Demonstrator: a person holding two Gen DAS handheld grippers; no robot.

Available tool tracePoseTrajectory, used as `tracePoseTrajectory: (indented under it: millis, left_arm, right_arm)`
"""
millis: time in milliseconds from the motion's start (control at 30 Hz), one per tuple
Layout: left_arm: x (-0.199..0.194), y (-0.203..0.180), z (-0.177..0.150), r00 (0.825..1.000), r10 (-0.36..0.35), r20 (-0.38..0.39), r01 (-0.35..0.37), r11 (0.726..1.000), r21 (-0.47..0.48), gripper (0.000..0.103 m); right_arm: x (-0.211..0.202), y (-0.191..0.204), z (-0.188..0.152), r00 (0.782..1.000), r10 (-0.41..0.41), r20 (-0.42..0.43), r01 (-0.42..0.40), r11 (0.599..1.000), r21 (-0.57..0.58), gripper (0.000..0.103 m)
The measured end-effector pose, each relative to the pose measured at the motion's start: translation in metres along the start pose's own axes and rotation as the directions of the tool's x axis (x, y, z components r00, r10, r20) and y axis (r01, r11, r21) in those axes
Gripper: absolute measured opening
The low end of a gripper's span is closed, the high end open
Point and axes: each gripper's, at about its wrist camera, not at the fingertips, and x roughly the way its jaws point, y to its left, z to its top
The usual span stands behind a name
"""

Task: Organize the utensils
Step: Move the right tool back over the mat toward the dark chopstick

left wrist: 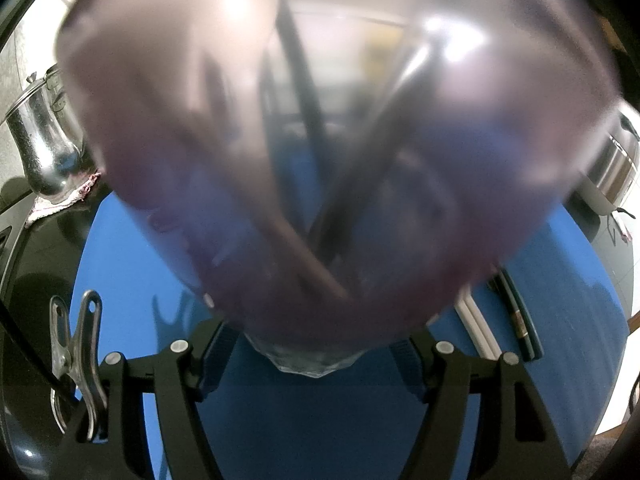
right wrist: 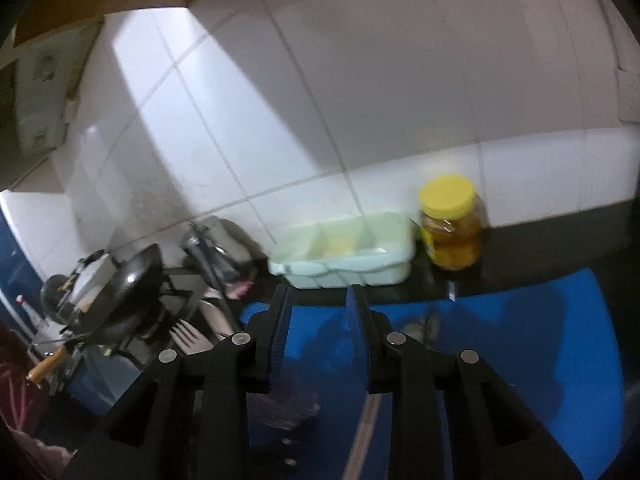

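Note:
A translucent purple-tinted cup [left wrist: 320, 140] fills the left wrist view, blurred, with a few dark utensil handles [left wrist: 304, 92] standing inside it. My left gripper [left wrist: 314, 346] is shut on the cup's base, one blue pad on each side, above the blue mat [left wrist: 128, 272]. In the right wrist view my right gripper [right wrist: 318, 296] stands open over the blue mat [right wrist: 520, 320], with nothing between its fingers. Below it lies the purple cup [right wrist: 284, 404], and a pale wooden fork [right wrist: 190, 338] pokes up at its left. White chopsticks [left wrist: 476, 320] and a dark-handled utensil [left wrist: 516, 312] lie on the mat.
A pale green divided tray [right wrist: 352, 248] and a yellow-lidded jar [right wrist: 452, 228] stand against the tiled wall. A black wok [right wrist: 120, 292] sits on the stove at left, beside a steel jug [right wrist: 224, 248]. The steel jug [left wrist: 44, 148] and a metal clip [left wrist: 80, 344] show left of the cup.

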Motion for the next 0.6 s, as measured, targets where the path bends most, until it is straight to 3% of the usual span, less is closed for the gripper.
tracePoseTrajectory:
  millis: [333,600]
  left_arm:
    - [0.000,0.000,0.000,1.000,0.000,0.000,0.000,1.000,0.000,0.073]
    - [0.000,0.000,-0.001,1.000,0.000,0.000,0.000,1.000,0.000,0.073]
  right_arm:
    - [0.027,-0.036,-0.027,0.987,-0.107,-0.121,0.111,0.993,0.034,0.029]
    - [0.054,-0.053,-0.052,0.948,-0.191,-0.254,0.198,0.980,0.003,0.025]
